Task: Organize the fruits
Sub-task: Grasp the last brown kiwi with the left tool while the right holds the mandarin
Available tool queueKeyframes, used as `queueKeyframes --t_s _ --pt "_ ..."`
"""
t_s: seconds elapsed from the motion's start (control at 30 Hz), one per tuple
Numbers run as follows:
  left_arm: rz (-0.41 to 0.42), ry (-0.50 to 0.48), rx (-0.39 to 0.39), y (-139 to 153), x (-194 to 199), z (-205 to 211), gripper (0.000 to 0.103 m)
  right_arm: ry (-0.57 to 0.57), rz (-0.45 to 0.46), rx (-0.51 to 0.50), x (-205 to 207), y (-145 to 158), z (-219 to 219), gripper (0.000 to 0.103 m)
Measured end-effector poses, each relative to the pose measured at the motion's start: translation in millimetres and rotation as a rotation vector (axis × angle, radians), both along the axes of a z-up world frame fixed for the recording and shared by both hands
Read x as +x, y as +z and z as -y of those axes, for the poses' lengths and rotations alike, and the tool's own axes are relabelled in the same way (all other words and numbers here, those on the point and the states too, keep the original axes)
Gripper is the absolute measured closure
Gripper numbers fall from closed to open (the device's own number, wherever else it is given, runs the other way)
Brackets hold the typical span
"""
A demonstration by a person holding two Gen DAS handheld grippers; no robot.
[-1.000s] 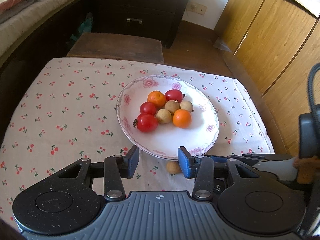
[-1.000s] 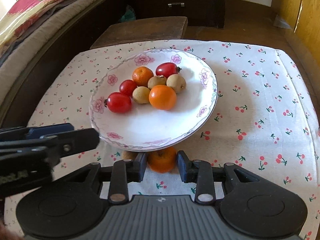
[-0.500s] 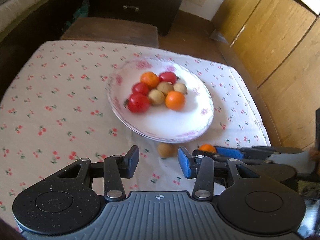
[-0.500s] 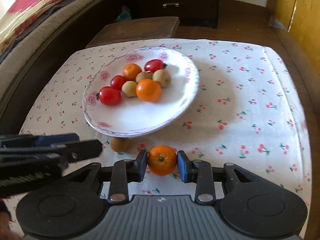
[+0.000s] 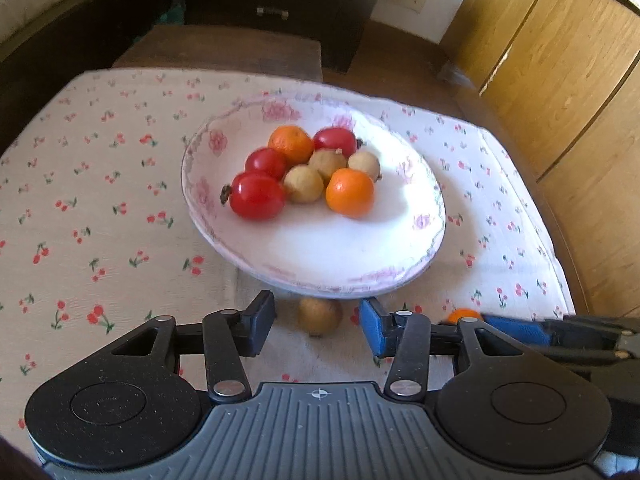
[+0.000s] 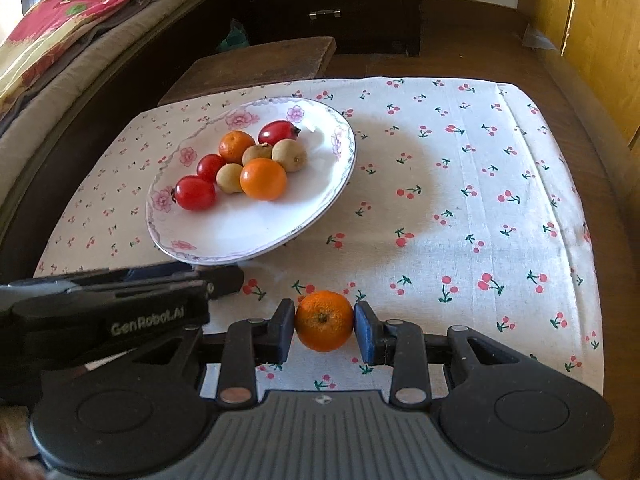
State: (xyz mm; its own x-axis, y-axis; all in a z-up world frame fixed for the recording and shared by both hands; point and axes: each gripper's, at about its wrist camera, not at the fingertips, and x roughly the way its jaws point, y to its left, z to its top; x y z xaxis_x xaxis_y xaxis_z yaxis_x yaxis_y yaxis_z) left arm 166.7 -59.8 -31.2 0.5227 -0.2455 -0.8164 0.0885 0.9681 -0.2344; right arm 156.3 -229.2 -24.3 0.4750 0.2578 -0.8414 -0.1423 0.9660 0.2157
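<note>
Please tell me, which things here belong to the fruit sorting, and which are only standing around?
Belong to the job:
- plate with the fruit pile
- orange in the right gripper
- brown fruit on the cloth, between the left gripper's opening jaws

Only around:
- wooden stool
- dark dresser
- bedding

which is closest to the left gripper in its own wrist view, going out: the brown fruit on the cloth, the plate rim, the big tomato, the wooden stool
1. brown fruit, on the cloth just ahead of the left gripper
2. plate, near rim just beyond
3. big tomato, left side of plate
4. wooden stool, past the table's far edge
</note>
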Motion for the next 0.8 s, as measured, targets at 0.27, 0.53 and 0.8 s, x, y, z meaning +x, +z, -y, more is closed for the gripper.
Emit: queueKeyframes --t_s 0.27,0.53,0.8 --pt "-0.004 -0.002 0.015 -1 0 3 0.066 0.005 -0.006 -0.007 1 0 -3 0.069" --pt "-0.021 -0.01 0.0 1 -2 -1 0.071 0.013 -0.011 -0.019 1 0 -4 0.069" --pt "-0.055 -0.038 -0.006 5 -21 -6 0.071 0.025 -0.019 -0.019 -14 5 -10 0.069"
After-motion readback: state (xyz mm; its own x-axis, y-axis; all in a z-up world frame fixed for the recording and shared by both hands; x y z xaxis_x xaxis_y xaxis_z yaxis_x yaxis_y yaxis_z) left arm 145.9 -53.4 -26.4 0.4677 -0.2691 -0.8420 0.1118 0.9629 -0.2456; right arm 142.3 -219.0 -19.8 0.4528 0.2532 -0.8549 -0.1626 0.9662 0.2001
